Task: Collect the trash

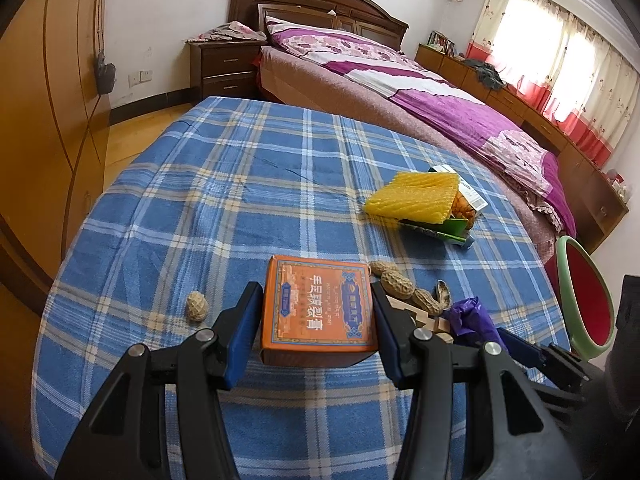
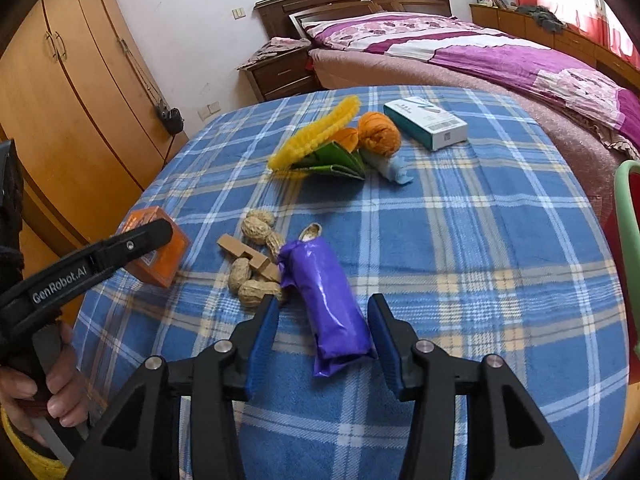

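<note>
Between the left claw [image 1: 316, 312] pads: orange box [image 1: 318, 310] (clamped).

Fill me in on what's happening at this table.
A person is clearing trash off a blue plaid tablecloth with two handheld grippers. The left gripper is clamped on an orange box. The right gripper is open around a purple roll, not yet gripping it. Peanuts and wrappers still lie around.
</note>
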